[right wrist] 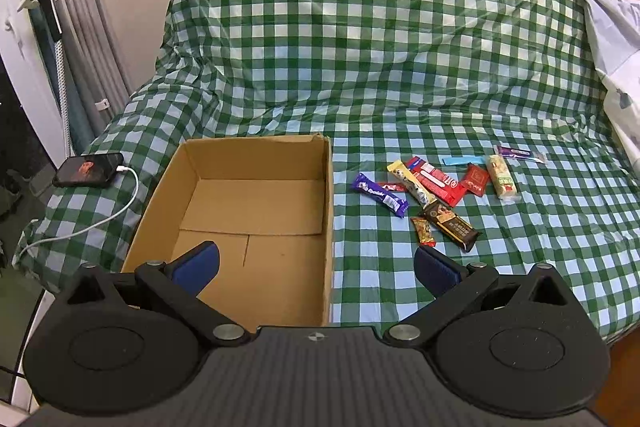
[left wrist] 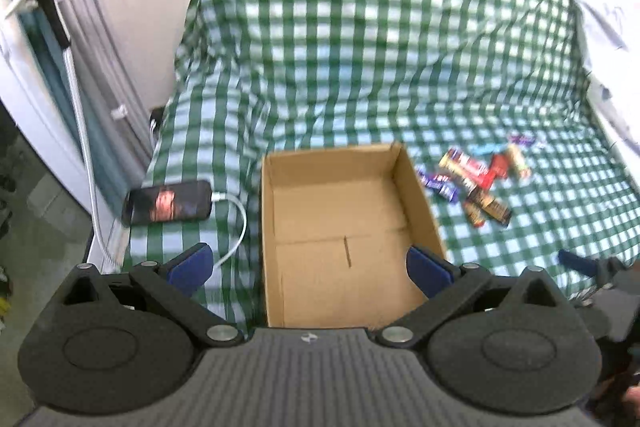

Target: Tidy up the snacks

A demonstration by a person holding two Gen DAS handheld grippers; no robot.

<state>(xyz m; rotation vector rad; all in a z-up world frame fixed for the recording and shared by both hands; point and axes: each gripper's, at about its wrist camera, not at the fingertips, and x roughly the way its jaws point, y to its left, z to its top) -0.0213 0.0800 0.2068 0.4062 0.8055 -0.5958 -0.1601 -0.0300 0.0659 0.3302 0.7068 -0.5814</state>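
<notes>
An open, empty cardboard box (right wrist: 256, 211) sits on the green checked cloth (right wrist: 380, 67), also in the left wrist view (left wrist: 340, 223). Several wrapped snack bars lie right of it: a purple bar (right wrist: 380, 194), a red pack (right wrist: 434, 181), a dark brown bar (right wrist: 452, 225), a cream bar (right wrist: 502, 177). The same pile (left wrist: 476, 183) shows in the left wrist view. My left gripper (left wrist: 310, 267) is open and empty over the box's near end. My right gripper (right wrist: 316, 267) is open and empty above the box's right wall, short of the snacks.
A phone (right wrist: 89, 169) on a white charging cable (right wrist: 116, 215) lies left of the box. A lamp stand (right wrist: 44, 7) and grey curtains stand at far left. A pale sheet (right wrist: 612, 39) lies at the right. The cloth rises into a hump behind.
</notes>
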